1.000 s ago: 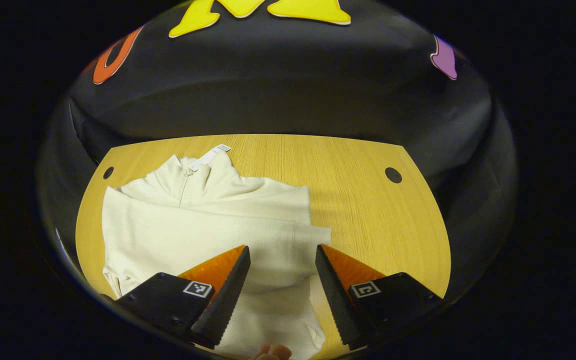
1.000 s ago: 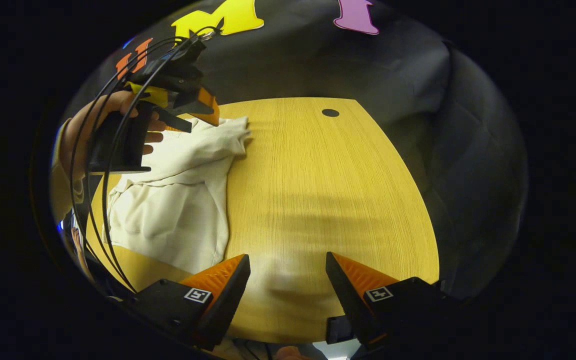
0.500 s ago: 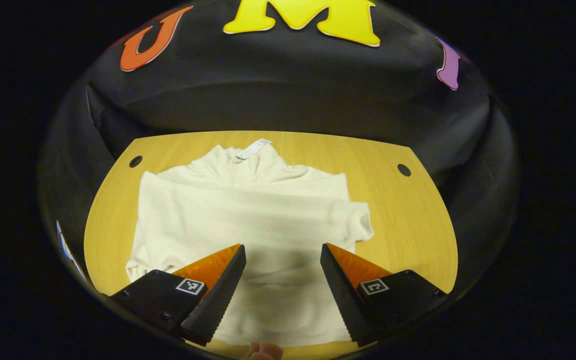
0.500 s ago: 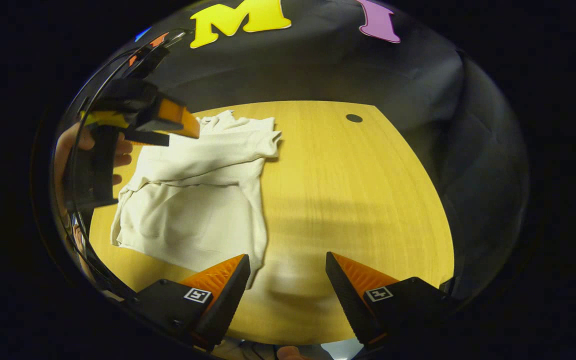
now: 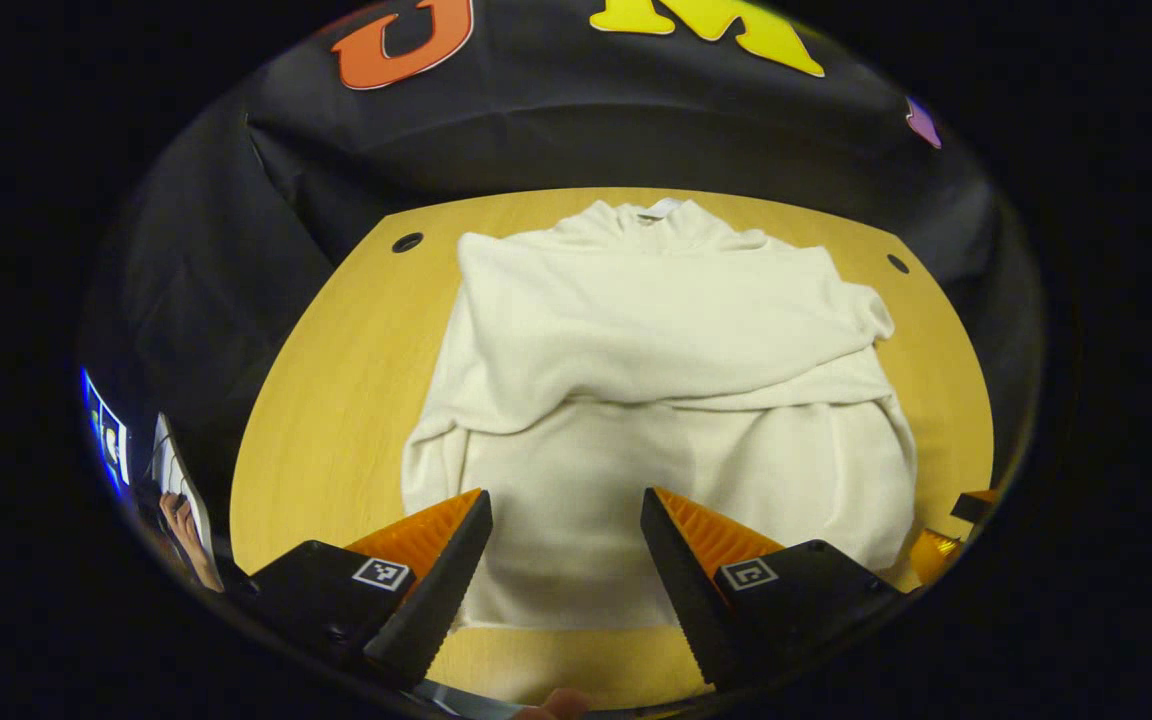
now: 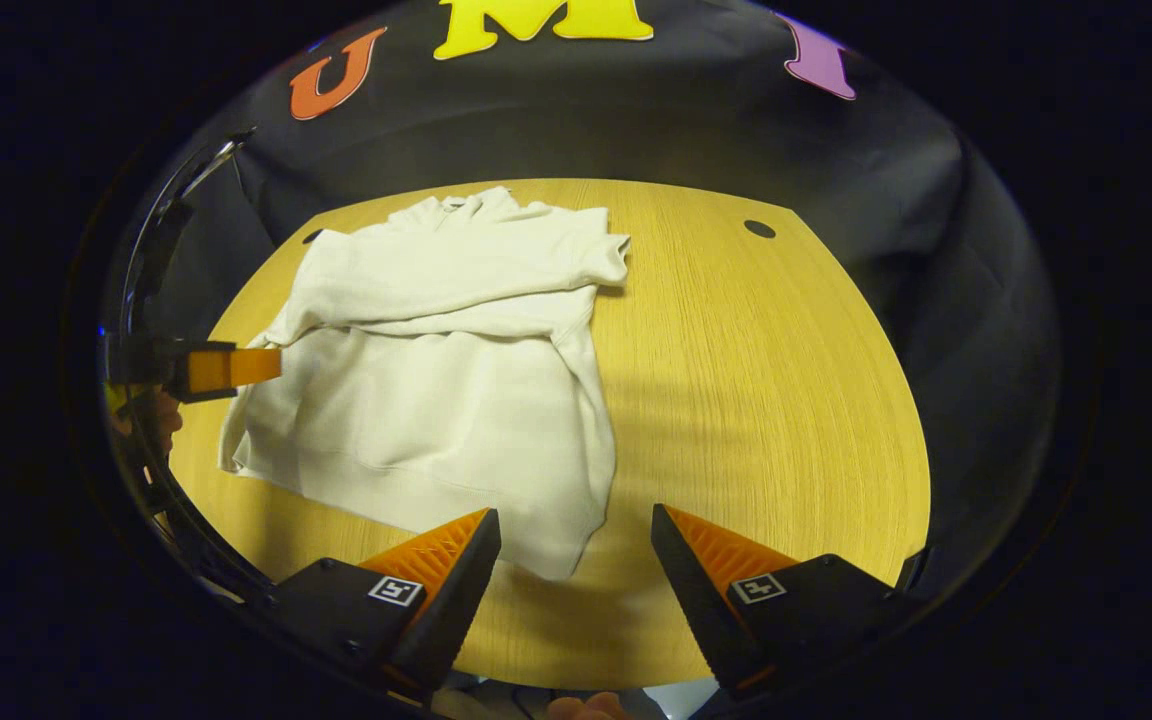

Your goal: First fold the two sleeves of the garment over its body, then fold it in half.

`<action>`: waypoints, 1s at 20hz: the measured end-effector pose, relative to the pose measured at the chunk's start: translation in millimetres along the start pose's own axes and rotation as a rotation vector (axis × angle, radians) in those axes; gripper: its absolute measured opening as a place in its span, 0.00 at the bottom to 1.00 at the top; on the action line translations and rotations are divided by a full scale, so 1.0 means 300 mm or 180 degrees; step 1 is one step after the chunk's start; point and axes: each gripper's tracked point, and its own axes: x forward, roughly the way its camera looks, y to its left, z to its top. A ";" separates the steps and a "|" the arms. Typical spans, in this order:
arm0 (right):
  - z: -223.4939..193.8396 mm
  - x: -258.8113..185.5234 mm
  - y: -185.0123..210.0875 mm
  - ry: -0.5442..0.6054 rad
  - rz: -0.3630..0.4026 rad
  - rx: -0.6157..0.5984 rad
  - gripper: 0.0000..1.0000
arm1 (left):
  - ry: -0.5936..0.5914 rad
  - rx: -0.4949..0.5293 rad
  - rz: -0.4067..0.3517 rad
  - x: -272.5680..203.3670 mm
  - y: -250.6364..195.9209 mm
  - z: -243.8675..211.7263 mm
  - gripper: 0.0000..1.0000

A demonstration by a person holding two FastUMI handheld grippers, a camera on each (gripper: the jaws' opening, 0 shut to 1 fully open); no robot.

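A cream sweatshirt [image 5: 666,370] lies flat on the wooden table [image 5: 346,380], collar toward the far edge, both sleeves folded across its chest. In the right gripper view the sweatshirt [image 6: 446,370] covers the table's left half. My left gripper [image 5: 566,570] hovers open above the hem near the front edge, holding nothing. My right gripper [image 6: 576,590] is open over the hem's right corner, also with nothing in it. The left gripper [image 6: 216,368] appears at the left edge of the right gripper view, beside the garment.
Bare table [image 6: 756,400] stretches to the right of the garment. Round holes [image 5: 407,242] [image 6: 759,229] mark the table's far corners. Black cloth hangs close behind the table. A lit screen [image 5: 108,440] shows low at the left.
Both grippers pulled back toward the table's front edge and away from the sleeves. The whole garment now lies in front of each; the left gripper dropped lower beside it.
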 end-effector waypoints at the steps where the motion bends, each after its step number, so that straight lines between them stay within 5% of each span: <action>1: -0.007 0.006 -0.001 0.0029 -0.0036 0.0018 0.95 | 0.0031 -0.0010 0.0016 -0.010 0.029 -0.025 0.96; 6: -0.038 0.046 -0.010 0.0154 -0.0217 0.0040 0.95 | 0.0142 -0.0114 0.0151 -0.076 0.154 -0.090 0.96; 17: -0.087 0.108 0.013 0.0551 -0.0293 0.0027 0.95 | 0.0774 -0.0405 -0.0005 -0.175 0.220 -0.075 0.95; 20: -0.092 0.125 0.029 0.0641 -0.0252 0.0036 0.95 | 0.0865 -0.0422 -0.0071 -0.234 0.209 0.011 0.81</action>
